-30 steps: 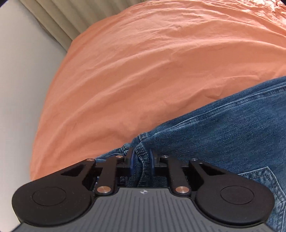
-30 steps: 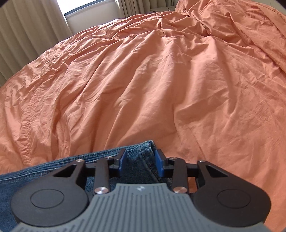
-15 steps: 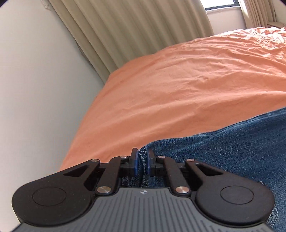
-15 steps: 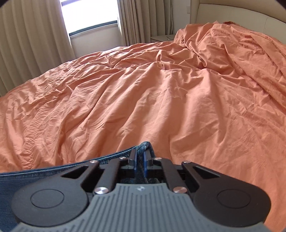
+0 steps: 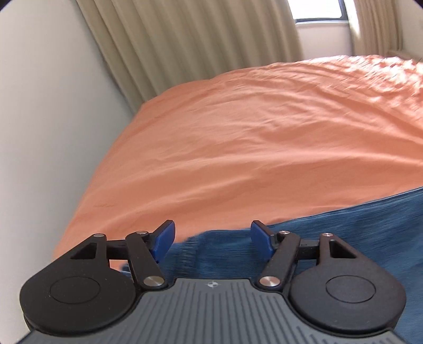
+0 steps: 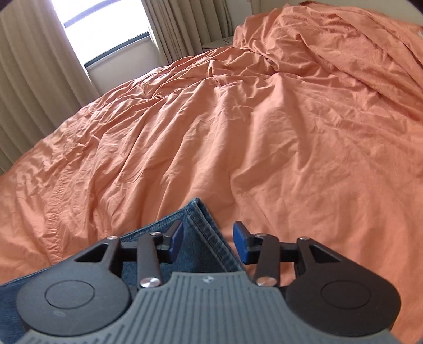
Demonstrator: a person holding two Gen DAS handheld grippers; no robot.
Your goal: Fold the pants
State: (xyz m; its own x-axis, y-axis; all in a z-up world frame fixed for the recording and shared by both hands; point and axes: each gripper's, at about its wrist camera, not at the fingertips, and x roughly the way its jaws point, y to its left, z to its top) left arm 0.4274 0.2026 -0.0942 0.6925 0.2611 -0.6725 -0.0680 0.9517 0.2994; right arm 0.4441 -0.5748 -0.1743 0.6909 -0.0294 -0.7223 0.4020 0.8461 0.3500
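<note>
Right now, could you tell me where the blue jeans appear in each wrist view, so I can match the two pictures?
Left wrist view: the jeans fill the lower right, running under the open left gripper.
Right wrist view: the jeans sit at bottom centre and bottom left, a stitched corner poking up between the fingers of the open right gripper.
Shared landmark: the orange bedspread beneath them, with beige curtains behind.

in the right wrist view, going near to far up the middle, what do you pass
right hand-held gripper → corner of the jeans → orange bedspread → beige curtains
</note>
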